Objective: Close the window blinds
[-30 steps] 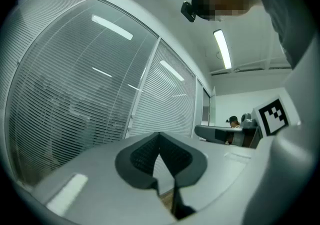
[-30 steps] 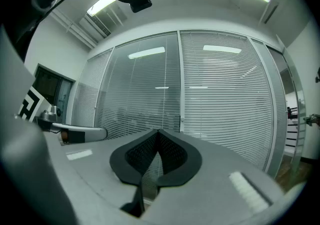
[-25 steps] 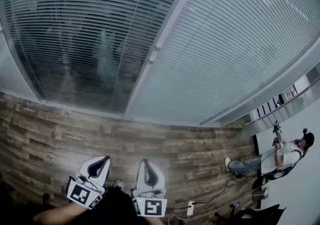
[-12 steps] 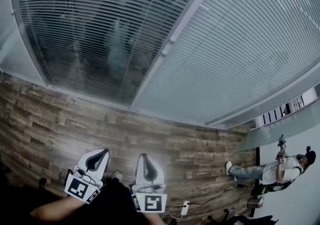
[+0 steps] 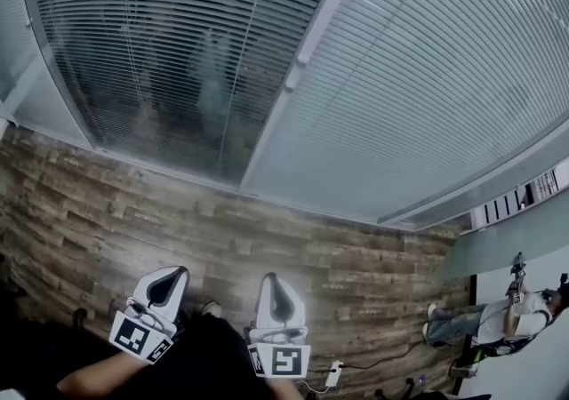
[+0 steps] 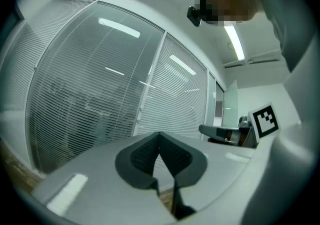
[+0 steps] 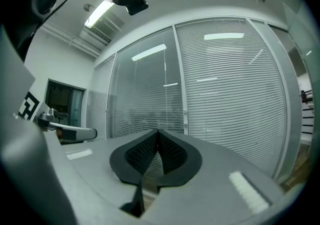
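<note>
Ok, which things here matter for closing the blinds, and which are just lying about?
For the job:
left blind, slats open, see-through
right blind, slats already shut
left gripper and right gripper, both shut and empty

Just about:
power strip on the wooden floor
another person, far right

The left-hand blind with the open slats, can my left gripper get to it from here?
Probably yes. The left gripper hangs low over the wood floor, nothing standing between it and the left-hand blind. It is apart from the blind, jaws together, so it must move forward and open.
</note>
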{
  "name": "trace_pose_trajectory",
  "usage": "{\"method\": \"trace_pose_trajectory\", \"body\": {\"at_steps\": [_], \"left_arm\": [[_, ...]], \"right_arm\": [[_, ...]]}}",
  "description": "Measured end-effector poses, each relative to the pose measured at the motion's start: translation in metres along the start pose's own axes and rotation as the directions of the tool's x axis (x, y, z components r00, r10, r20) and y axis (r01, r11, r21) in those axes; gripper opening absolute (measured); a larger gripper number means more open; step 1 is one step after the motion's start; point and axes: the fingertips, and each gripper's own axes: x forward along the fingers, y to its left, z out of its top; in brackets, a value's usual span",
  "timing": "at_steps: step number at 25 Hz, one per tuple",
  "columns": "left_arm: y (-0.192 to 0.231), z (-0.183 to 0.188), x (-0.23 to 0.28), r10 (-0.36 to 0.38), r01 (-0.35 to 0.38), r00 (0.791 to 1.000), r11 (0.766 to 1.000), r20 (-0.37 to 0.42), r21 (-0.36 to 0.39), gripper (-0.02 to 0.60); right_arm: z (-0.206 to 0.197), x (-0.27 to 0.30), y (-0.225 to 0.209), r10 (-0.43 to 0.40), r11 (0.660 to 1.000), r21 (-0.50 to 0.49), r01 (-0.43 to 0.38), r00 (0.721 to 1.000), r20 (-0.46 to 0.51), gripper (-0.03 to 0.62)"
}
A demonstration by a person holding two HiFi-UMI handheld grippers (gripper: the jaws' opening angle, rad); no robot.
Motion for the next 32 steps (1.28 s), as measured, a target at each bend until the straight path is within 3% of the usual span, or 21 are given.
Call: {"method": "trace_pose_trajectory", "body": {"at_steps": [7,13,18,24,32], "left_arm": [[0.014,-0.002,0.034,0.070,-0.068,0.997,0.997,-0.036,0.035,0.001],[0.025,-0.006,0.070,0.048,-0.047,0.998,0.998,-0.031,0.029,0.000],[0.045,-0.018,0.113,0.004,-0.005,0.998,1.000,-0.066,-0.007,0.002],[0.098,-0.006,0.153,0.000,-0.001,1.000,0.999,-0.029,-0.034,0.001],[0.152,0.033,0.226,-0.045,0.046,0.998,0.998,0.034,-0.039,0.000]], "right_arm": [[-0.013,0.015,-0.052,-0.019,0.999,0.032,0.020,0.999,-0.027,0.003],[-0.028,0.038,-0.070,-0.036,0.998,0.050,0.039,0.997,-0.066,0.003],[-0.027,0.084,-0.068,-0.016,1.000,0.009,0.017,0.996,-0.086,0.003],[-0.018,0.167,-0.061,0.019,0.999,-0.032,-0.022,0.995,-0.101,0.021],[0.012,0.266,-0.106,-0.068,0.997,-0.046,0.063,0.993,-0.098,0.025]]}}
